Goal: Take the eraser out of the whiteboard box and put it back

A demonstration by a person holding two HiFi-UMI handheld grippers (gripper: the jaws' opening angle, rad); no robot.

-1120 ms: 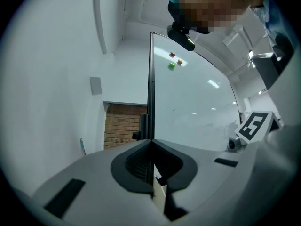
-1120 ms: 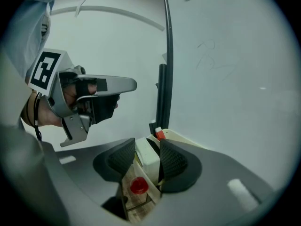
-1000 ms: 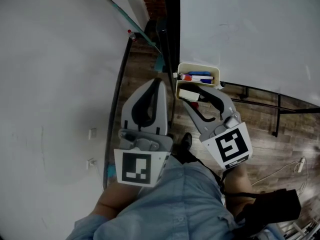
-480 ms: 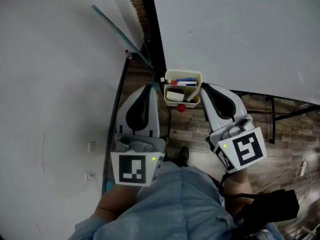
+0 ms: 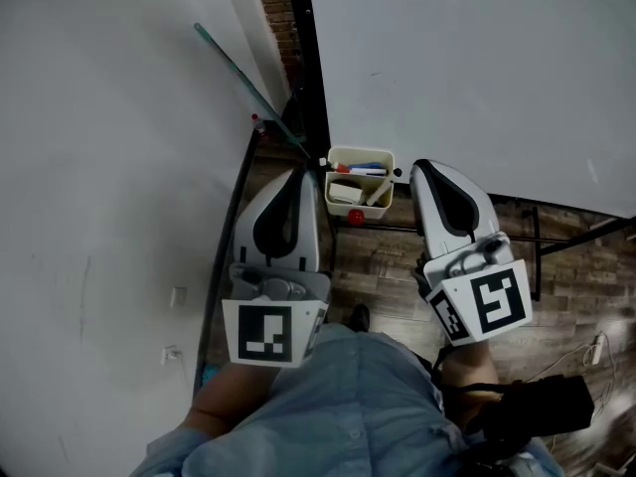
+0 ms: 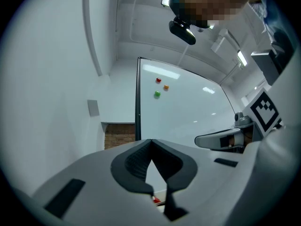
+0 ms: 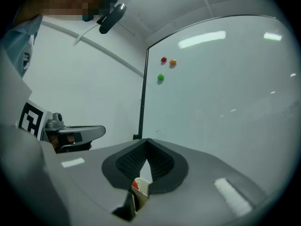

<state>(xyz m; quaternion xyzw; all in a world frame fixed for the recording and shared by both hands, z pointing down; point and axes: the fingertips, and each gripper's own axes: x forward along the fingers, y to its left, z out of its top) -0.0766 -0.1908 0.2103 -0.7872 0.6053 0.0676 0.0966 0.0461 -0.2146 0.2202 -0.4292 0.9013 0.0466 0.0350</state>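
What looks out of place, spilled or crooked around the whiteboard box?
Nothing stands out. The eraser lies inside the whiteboard box beside the markers. A small red thing shows just under the box; I cannot tell what it is.

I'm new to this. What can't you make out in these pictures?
- Head view: what lies in the box is too small to tell eraser from markers.
- Left gripper view: the left hand-held gripper hides the box; only a red sliver shows below its shut jaws.
- Right gripper view: the right hand-held gripper, whose jaws have just closed on nothing, hides all but a cream-and-red scrap.
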